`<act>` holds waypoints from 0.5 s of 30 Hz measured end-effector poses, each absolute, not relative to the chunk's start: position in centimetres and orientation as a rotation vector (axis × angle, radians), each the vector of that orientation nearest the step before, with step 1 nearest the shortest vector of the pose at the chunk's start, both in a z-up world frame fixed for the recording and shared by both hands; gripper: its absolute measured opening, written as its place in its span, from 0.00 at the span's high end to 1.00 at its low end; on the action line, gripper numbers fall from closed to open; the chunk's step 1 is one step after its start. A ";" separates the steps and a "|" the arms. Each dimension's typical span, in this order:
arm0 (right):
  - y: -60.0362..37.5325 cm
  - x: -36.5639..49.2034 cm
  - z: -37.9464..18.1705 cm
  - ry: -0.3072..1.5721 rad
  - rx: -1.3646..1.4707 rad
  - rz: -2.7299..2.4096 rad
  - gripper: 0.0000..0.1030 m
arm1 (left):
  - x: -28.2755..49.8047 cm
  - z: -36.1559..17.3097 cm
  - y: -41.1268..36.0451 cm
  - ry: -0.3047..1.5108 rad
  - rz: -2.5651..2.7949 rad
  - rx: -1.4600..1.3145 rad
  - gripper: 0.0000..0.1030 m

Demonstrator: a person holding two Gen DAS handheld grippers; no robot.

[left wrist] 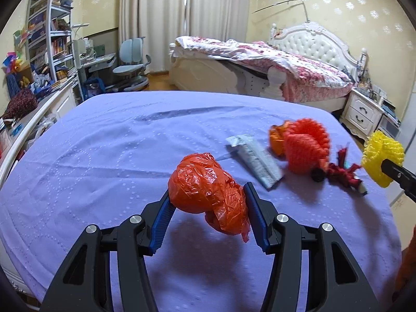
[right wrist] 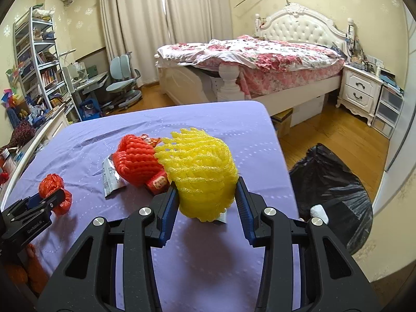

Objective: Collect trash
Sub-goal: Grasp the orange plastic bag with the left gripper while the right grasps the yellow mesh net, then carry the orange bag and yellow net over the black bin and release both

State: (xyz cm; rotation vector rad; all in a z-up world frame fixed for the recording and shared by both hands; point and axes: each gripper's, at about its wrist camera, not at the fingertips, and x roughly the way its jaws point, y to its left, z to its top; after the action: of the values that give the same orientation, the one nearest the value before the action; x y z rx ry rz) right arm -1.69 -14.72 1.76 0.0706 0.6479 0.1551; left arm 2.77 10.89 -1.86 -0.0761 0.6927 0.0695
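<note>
My left gripper point(left wrist: 206, 195) is shut on a crumpled orange plastic bag point(left wrist: 208, 195) and holds it just above the purple cloth point(left wrist: 104, 156); the bag also shows in the right wrist view point(right wrist: 52, 186). My right gripper point(right wrist: 206, 189) is shut on a yellow foam fruit net point(right wrist: 200, 171), lifted over the cloth's right part; the net also shows in the left wrist view point(left wrist: 381, 157). On the cloth lie a red foam net point(left wrist: 305, 145), a silver wrapper point(left wrist: 253, 160), an orange wrapper point(left wrist: 275, 140) and a red wrapper point(left wrist: 343, 171).
A black trash bag point(right wrist: 330, 189) stands open on the wooden floor right of the table. Behind are a bed point(right wrist: 260, 62), a nightstand point(right wrist: 361, 91), a desk chair point(right wrist: 122, 78) and shelves point(right wrist: 39, 57) at the left.
</note>
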 end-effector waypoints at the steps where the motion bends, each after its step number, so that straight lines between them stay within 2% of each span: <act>1: -15.4 -2.0 1.8 0.644 0.076 0.145 0.60 | 2.7 -1.6 10.3 0.685 0.056 -0.071 0.48; 15: -23.3 -4.1 1.7 0.612 0.120 -0.017 0.60 | 2.6 0.4 -2.9 0.604 -0.224 0.032 0.48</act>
State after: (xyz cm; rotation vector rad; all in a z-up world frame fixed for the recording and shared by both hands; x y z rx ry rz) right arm -4.12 -23.32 1.67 0.1195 0.6116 -0.0172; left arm 2.63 -2.88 0.44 0.0319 0.6043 -0.2235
